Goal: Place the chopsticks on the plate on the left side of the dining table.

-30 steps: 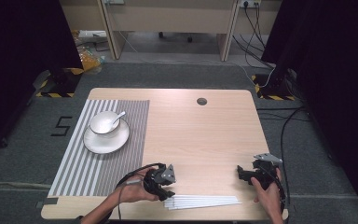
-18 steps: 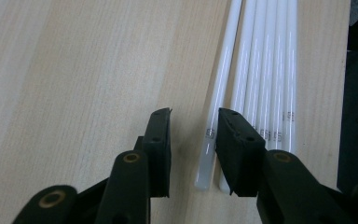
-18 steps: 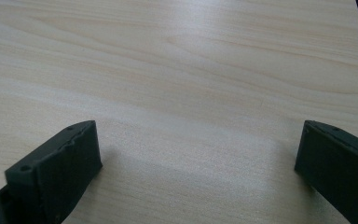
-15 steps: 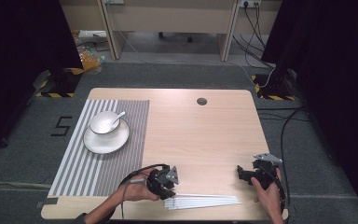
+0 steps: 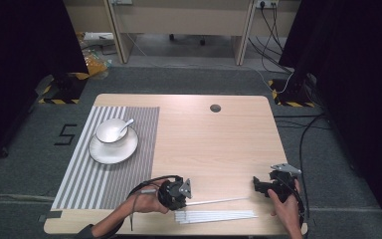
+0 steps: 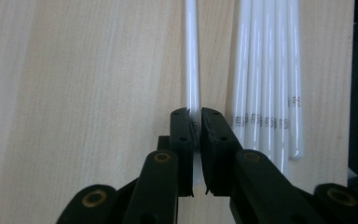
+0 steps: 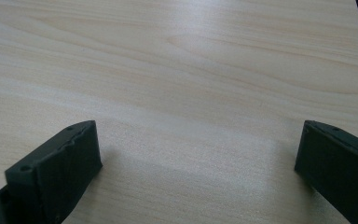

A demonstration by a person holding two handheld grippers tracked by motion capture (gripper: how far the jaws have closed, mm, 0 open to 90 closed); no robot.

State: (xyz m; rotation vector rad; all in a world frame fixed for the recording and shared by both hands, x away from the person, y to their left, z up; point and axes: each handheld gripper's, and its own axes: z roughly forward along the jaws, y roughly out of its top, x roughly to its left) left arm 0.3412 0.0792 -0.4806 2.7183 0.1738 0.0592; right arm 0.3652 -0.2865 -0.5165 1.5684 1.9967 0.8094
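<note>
Left gripper [image 6: 197,116] has just closed, jaws pinching one white straw [image 6: 192,56] beside the bundle [image 6: 265,70], lift comes next; right gripper [image 7: 198,154] idles, jaws spread.

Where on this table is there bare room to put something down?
The wide wooden stretch of the table between the striped mat and the right edge is free, up to the small round hole. The near edge is crowded: the left gripper pinches one white tube beside the bundle of tubes, with the open right gripper nearby. Bowl and plate fill the mat's far end.
</note>
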